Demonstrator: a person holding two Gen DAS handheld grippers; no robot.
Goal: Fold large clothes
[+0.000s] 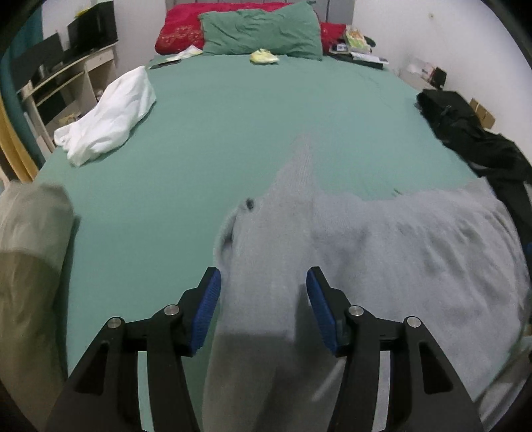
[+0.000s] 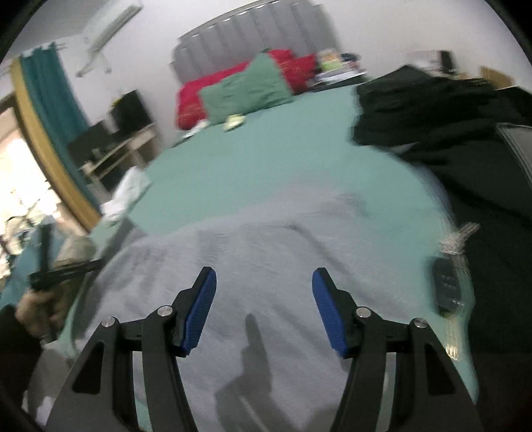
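Observation:
A large light grey knit garment (image 1: 382, 252) lies spread on the near part of a green bed sheet (image 1: 239, 133); one sleeve runs away toward the middle of the bed. My left gripper (image 1: 263, 285) is open just above the sleeve's base, with nothing between its blue pads. In the right wrist view the same grey garment (image 2: 266, 252) fills the foreground. My right gripper (image 2: 264, 289) is open above it and empty. The left gripper (image 2: 50, 266) shows at the far left of the right wrist view, held in a hand.
A white garment (image 1: 106, 116) lies at the bed's left edge. Dark clothes (image 1: 472, 139) are piled at the right edge. Green and red pillows (image 1: 262, 30) sit at the headboard. A black key fob (image 2: 447, 285) lies near the right edge. A desk (image 1: 66, 73) stands left.

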